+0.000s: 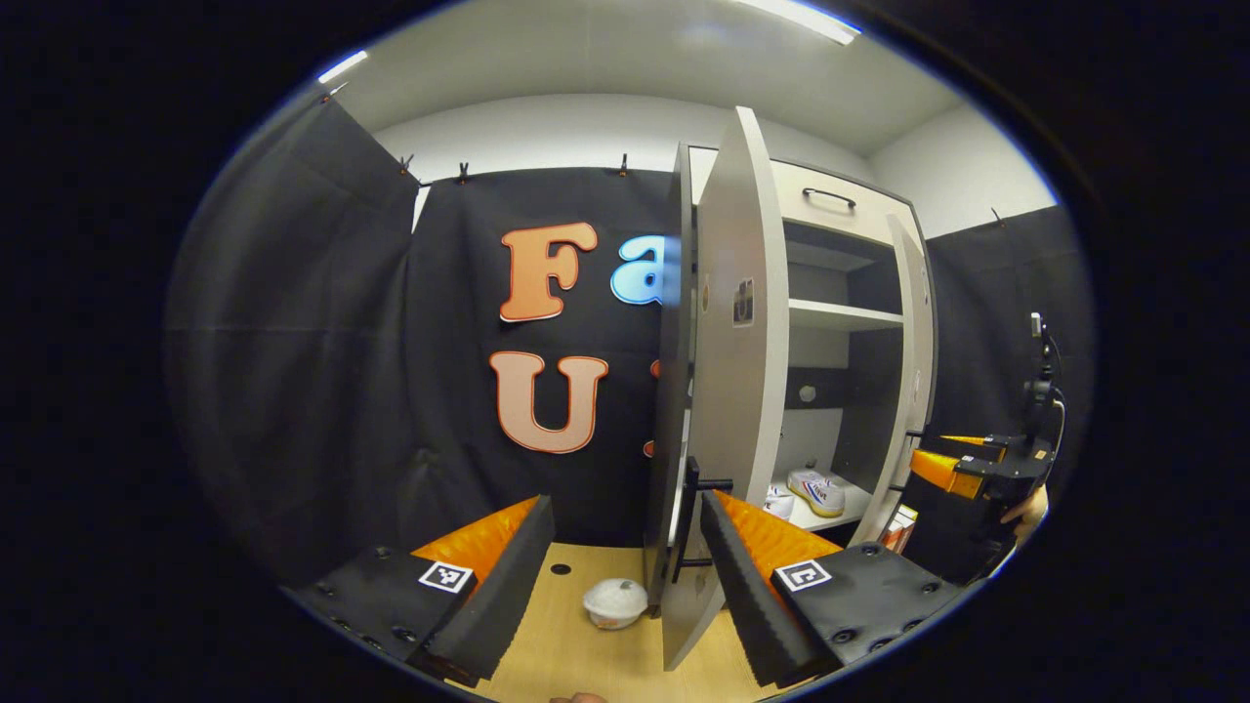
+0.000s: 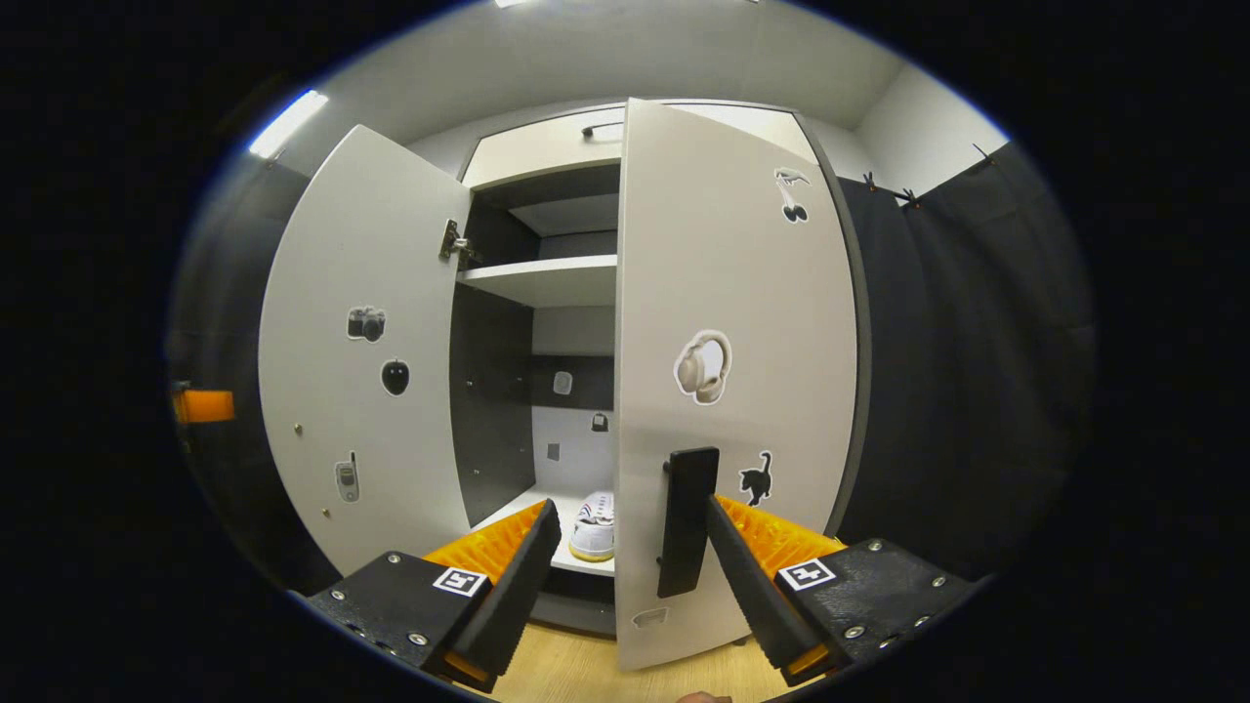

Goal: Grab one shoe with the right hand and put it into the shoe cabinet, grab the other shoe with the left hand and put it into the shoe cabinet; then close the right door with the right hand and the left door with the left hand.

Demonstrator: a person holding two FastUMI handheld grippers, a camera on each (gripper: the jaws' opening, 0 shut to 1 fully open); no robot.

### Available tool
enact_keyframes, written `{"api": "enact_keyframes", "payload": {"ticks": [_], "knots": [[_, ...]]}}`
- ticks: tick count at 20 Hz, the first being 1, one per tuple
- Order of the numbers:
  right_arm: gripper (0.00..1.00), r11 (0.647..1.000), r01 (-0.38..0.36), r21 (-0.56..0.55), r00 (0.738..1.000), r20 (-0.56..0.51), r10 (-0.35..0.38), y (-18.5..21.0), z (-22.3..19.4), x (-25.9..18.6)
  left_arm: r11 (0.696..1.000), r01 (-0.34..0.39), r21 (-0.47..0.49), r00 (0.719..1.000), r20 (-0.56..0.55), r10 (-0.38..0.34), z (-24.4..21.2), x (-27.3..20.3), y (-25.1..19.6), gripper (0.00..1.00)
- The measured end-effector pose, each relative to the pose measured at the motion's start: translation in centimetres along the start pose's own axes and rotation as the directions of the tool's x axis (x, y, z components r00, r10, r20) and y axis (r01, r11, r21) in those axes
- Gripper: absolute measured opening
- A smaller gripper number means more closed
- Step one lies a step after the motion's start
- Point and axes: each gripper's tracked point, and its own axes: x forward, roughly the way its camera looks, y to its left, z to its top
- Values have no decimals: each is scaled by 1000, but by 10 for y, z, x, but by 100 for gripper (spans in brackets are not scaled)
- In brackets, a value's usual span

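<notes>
The white shoe cabinet (image 2: 547,156) stands with both doors swung out. In the right gripper view, my right gripper (image 2: 635,513) is open around the front edge of the right door (image 2: 732,293), whose black handle (image 2: 687,522) lies against the inner side of the right finger. A white shoe (image 2: 593,527) rests on the bottom shelf. In the left gripper view, my left gripper (image 1: 627,508) is open, and the left door (image 1: 728,322) stands edge-on with its black handle (image 1: 693,517) beside the right fingertip. Two white shoes (image 1: 815,491) sit on the bottom shelf. Farther right a hand holds the right gripper (image 1: 967,469).
A small white bowl-like object (image 1: 615,602) lies on the wooden floor (image 1: 557,644) just left of the left door's foot. Black cloth walls close in both sides. Inside the cabinet an upper shelf (image 2: 547,278) and a top drawer with a black handle (image 1: 830,198) are visible.
</notes>
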Motion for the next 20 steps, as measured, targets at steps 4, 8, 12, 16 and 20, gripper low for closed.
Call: {"api": "enact_keyframes", "payload": {"ticks": [4,8,12,16,20], "knots": [[93,1000,2,-9,1000,31,-2,3,17,-13,998,62,-5,997,-38,-62,-23,22,-17,96],[93,1000,12,-27,998,63,-11,4,31,-25,997,76,-8,995,-67,-77,-38,39,-20,96],[93,1000,24,-11,997,74,-23,-2,38,-36,993,99,-67,993,-57,-103,-37,43,-23,96],[93,999,41,2,995,87,-41,-11,46,-44,985,152,-83,987,-41,-155,-31,45,-40,96],[93,999,52,1,994,95,-52,-22,49,-57,983,179,-36,983,-38,-180,-31,46,-65,96]]}}
